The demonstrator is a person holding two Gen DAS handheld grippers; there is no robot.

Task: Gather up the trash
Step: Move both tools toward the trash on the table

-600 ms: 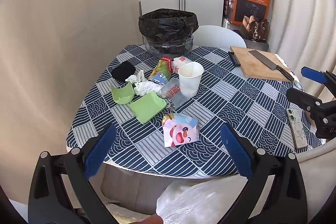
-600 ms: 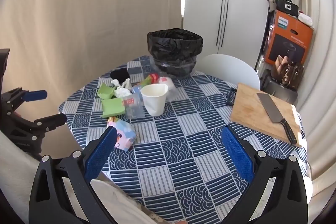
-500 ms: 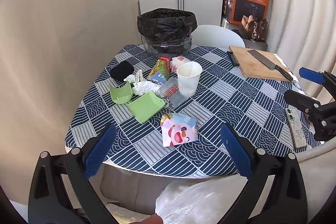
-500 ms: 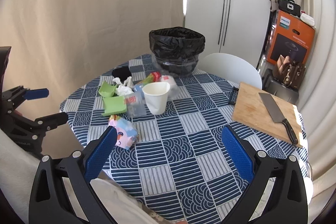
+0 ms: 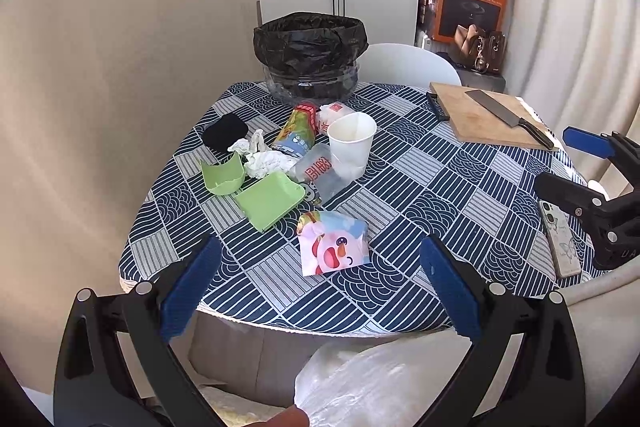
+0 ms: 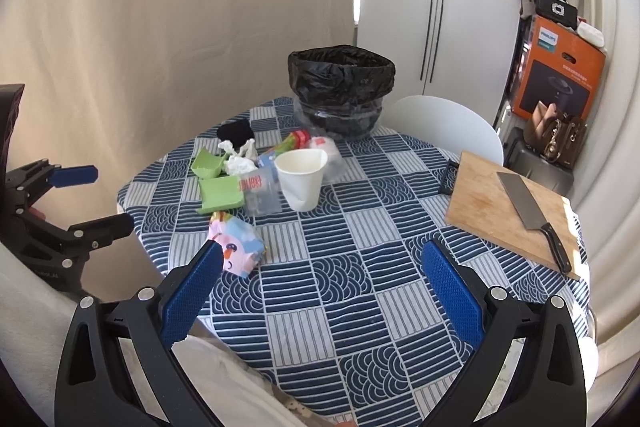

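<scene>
Both claws hung short of the surface (image 5: 460, 187), nothing picked yet. My left claw (image 5: 316, 279) was spread wide and empty, aimed down at the pink cartoon packet (image 5: 332, 243) near the front edge. My right claw (image 6: 320, 283) was spread wide too, holding nothing, over bare checked cloth.

The trash sat bunched left of centre: paper cup (image 5: 352, 147) upright, clear plastic tub (image 5: 320, 175) lying against it, two green container pieces (image 5: 268, 199), crumpled tissue (image 5: 264, 159), a snack bag (image 5: 298, 131), a black cloth (image 5: 224, 131). The bin (image 5: 310, 55) with its black liner stood at the far edge, behind the pile.

Risks as I judged them — the packet lay flat, so the pads might skate over it or snag the cloth and drag everything. The cup looked light; a bump from a reach toward the bin could tip it. The pile was tight, one grab might pull two things. The knife (image 6: 528, 215) on the cutting board (image 6: 480, 203) and the phone (image 5: 558, 239) weren't trash — a wide right swing could knock them.
</scene>
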